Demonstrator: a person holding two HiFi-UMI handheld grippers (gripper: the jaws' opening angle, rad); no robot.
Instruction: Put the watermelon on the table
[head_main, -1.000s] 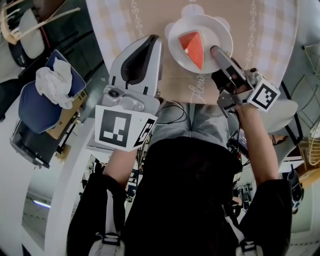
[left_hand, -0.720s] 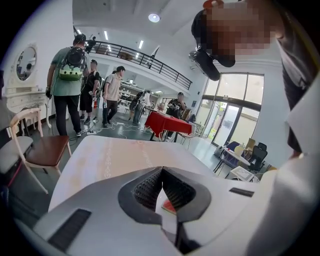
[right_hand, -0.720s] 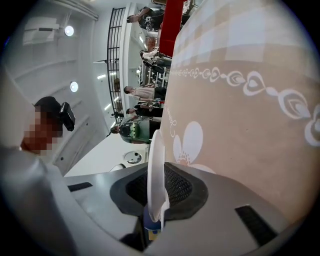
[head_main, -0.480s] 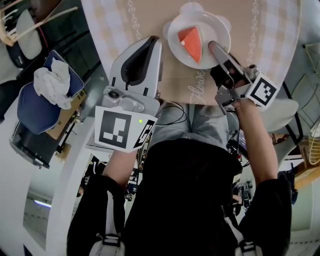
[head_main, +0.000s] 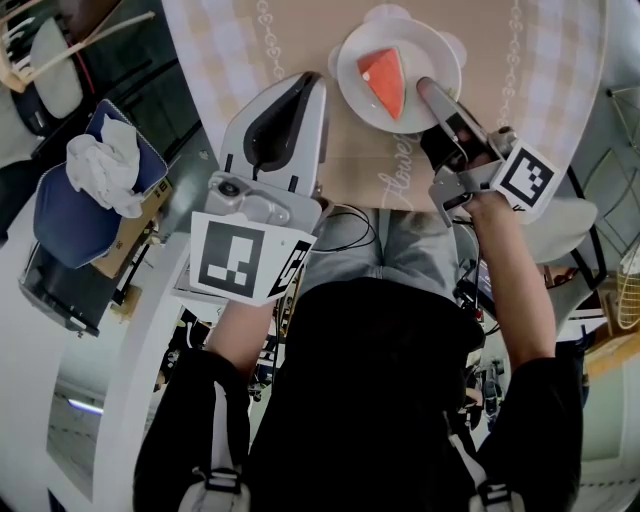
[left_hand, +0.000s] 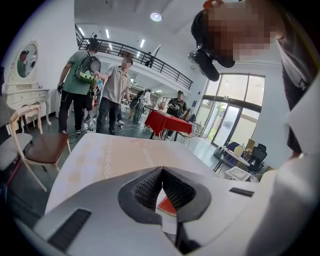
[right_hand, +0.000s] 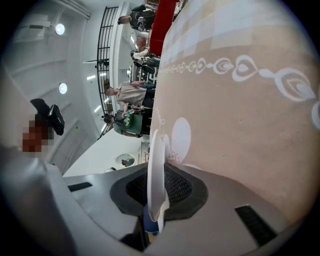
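A red watermelon wedge (head_main: 383, 80) lies on a white plate (head_main: 425, 45) over the round table's beige checked cloth (head_main: 510, 70). My right gripper (head_main: 426, 90) is shut on the plate's near right rim. In the right gripper view the rim (right_hand: 156, 150) stands edge-on between the ribbed pads of that gripper (right_hand: 159, 169). My left gripper (head_main: 307, 80) hovers left of the plate at the table's near edge, jaws shut and empty. In the left gripper view its tips (left_hand: 161, 171) meet, and a bit of the wedge (left_hand: 167, 206) shows through the gap below them.
A blue seat with crumpled white cloth (head_main: 100, 165) stands to the left, off the table. A white chair (head_main: 565, 230) is at the right. Several people, a red-covered table (left_hand: 167, 122) and a wooden chair (left_hand: 40, 147) are beyond the table's far side.
My right gripper and the plate with the wedge have shifted slightly farther over the table and sunk a little. The left gripper has stayed put.
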